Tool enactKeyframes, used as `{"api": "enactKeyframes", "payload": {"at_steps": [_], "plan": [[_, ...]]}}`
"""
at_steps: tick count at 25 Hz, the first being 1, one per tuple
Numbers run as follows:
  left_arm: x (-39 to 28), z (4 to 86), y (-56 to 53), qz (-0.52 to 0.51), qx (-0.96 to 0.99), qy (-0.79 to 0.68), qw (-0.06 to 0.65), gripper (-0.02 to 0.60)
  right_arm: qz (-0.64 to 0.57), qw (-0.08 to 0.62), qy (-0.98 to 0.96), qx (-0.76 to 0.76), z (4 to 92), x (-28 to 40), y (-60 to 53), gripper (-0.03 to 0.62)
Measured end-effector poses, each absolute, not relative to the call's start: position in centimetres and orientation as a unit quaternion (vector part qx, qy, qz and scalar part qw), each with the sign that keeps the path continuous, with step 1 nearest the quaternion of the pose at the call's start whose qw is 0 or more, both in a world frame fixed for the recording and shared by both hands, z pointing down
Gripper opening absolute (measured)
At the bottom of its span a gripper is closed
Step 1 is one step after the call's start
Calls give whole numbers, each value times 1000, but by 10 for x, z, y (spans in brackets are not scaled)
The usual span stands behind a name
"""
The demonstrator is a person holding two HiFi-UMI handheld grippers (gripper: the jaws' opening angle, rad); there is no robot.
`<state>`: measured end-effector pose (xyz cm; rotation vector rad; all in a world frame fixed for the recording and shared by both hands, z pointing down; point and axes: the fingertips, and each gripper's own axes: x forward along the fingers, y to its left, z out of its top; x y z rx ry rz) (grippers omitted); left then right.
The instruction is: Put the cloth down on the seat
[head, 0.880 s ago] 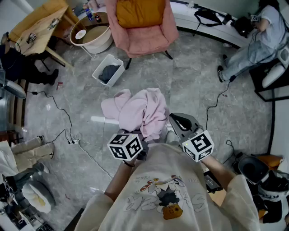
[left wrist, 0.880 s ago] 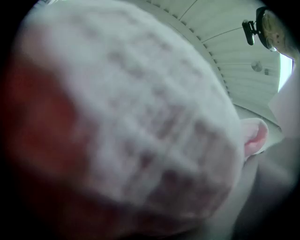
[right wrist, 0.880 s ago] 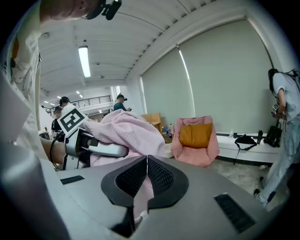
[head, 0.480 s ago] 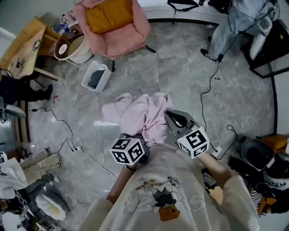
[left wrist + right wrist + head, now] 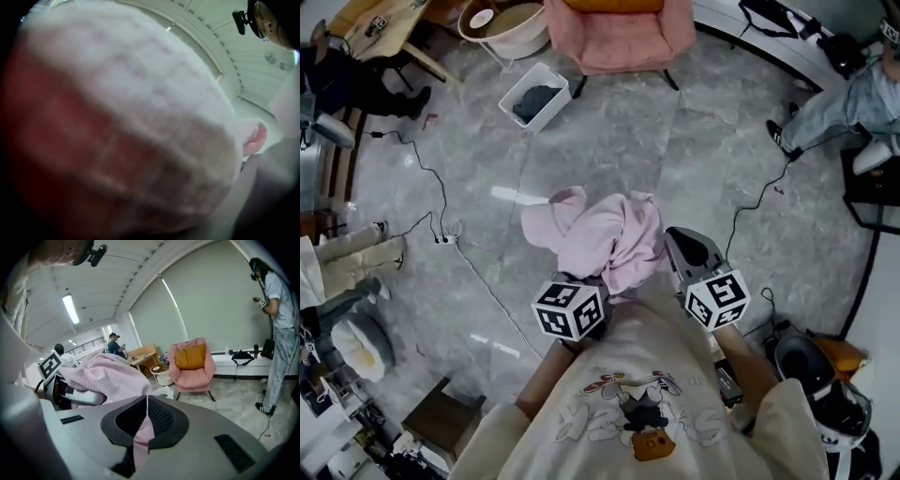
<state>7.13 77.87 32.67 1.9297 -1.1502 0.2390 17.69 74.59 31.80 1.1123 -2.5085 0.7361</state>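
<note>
A crumpled pink cloth hangs above the floor in front of me, between both grippers. My right gripper is shut on a thin strip of the cloth, which runs down between its closed jaws. The rest of the cloth is heaped over my left gripper, of which only the marker cube shows in the head view. In the left gripper view the cloth fills the frame and hides the jaws. The pink armchair with an orange cushion stands a few steps ahead, its seat bare.
A white bin holding dark fabric stands left of the armchair, beside a round tub. Cables trail over the grey floor at left. One person stands at the right wall. A wooden table is behind the tub.
Both grippers keep the cloth at the same spot before me. The room has slid in view: the armchair and bin now lie at the top edge, and the cables show more at left.
</note>
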Motion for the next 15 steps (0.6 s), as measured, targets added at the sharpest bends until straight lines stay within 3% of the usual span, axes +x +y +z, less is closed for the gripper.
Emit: {"api": "enactKeyframes", "payload": {"at_steps": [3,9,15], "plan": [[29,325,767,85,776,-461,421,362,287,170,-861,383,339,143,737,25],[-68,296,712,59,801,-456,383,362,221,184,-867,408,310,58,676,25],[-102,288,670,57,806,-435,398,362,219,183,-855,434,293,38,665,25]]}}
